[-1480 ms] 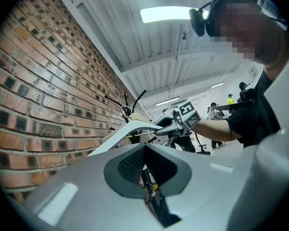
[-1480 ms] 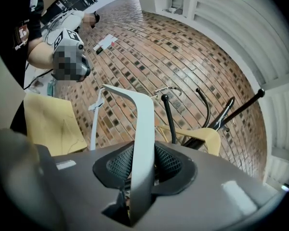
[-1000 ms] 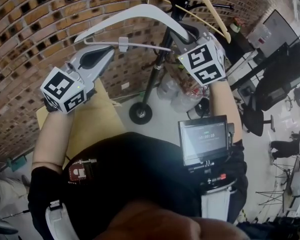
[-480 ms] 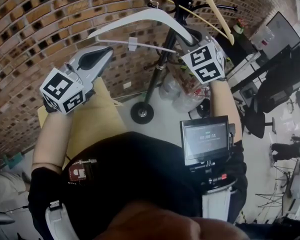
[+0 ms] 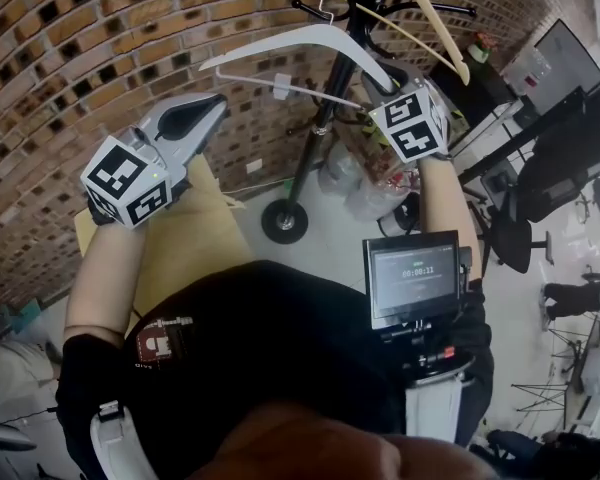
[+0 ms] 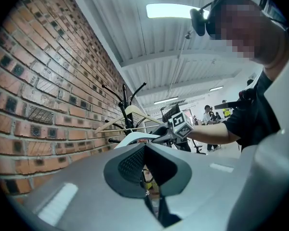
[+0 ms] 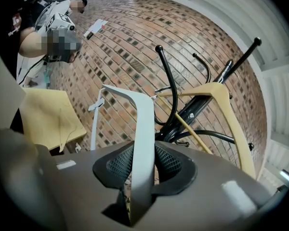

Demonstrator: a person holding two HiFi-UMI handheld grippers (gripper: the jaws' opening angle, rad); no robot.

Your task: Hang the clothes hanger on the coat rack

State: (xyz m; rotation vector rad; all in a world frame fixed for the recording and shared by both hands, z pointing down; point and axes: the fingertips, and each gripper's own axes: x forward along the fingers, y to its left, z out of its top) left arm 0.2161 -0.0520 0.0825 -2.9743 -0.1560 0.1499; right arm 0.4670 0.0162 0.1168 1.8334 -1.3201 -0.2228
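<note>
A white plastic hanger (image 5: 300, 43) is held up by its right end in my right gripper (image 5: 388, 76), which is shut on it. In the right gripper view the hanger's arm (image 7: 142, 129) runs up between the pads. Its metal hook (image 5: 323, 4) is right at the black prongs of the coat rack (image 5: 325, 118); I cannot tell whether it rests on one. A wooden hanger (image 5: 430, 28) hangs on the rack. My left gripper (image 5: 202, 116) is off to the left, level, shut and holding nothing, clear of the hanger.
A brick wall (image 5: 80, 58) stands close behind the rack. A tan cardboard box (image 5: 185, 238) lies below the left arm. Plastic bags (image 5: 365, 183) lie by the rack's round foot (image 5: 281, 225). Desks and office chairs (image 5: 540, 168) fill the right.
My right gripper has carried the white hanger rightward in the picture toward the rack, and its hook has come up to the black prongs. The left gripper has stayed put.
</note>
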